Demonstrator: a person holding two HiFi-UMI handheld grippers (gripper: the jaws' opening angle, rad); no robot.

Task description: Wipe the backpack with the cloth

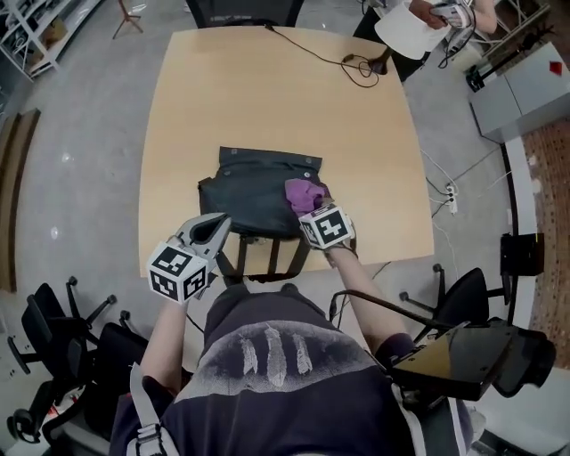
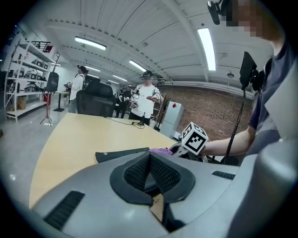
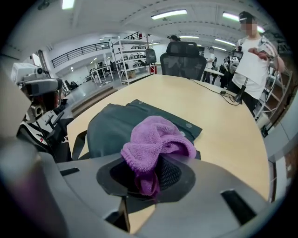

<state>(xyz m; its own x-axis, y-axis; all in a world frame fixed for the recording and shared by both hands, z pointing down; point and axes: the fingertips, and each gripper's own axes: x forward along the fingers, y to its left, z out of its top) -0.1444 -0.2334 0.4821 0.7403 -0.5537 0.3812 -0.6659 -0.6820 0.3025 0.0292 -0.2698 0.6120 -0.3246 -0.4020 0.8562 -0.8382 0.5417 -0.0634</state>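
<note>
A dark grey backpack [image 1: 258, 191] lies flat near the front edge of the wooden table [image 1: 267, 98], its straps hanging over the edge. My right gripper [image 1: 309, 203] is shut on a purple cloth [image 1: 303, 192], which rests on the backpack's right part. In the right gripper view the cloth [image 3: 156, 142] bunches out of the jaws above the backpack [image 3: 116, 125]. My left gripper [image 1: 216, 224] is shut and empty, held at the backpack's front left corner. The left gripper view shows the backpack [image 2: 121, 155], the cloth [image 2: 161, 151] and the right gripper's marker cube beyond.
A black cable [image 1: 343, 62] runs across the table's far right part. A black office chair [image 1: 245, 11] stands at the far side, other chairs [image 1: 53, 329] by my left and right. A person in white [image 1: 419, 22] stands at the far right corner.
</note>
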